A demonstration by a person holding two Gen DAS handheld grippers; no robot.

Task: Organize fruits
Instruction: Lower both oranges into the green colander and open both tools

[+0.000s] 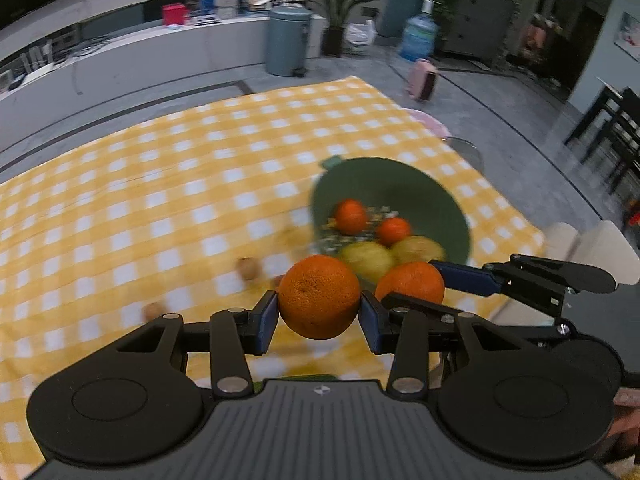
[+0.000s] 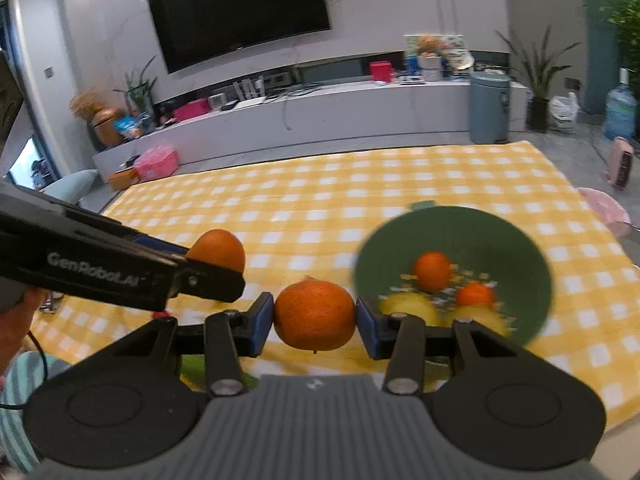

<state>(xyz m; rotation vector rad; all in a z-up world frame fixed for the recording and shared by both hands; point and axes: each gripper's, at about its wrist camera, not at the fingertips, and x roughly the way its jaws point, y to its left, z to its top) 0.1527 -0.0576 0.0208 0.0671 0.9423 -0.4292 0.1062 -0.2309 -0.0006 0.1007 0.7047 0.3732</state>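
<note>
Yellow-check cloth (image 1: 160,184) below; both grippers' fingers (image 1: 267,322) pinching round, dimpled oranges (image 1: 319,297)

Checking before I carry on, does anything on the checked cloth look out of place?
Yes: a few small brown round things lie loose on the yellow checked cloth beside the green bowl, not with the fruit inside it.

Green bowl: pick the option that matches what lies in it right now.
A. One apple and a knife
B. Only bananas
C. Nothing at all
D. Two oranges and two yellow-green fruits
D: the green bowl holds two small oranges and two yellow-green fruits, while each claw carries another orange outside it.
</note>
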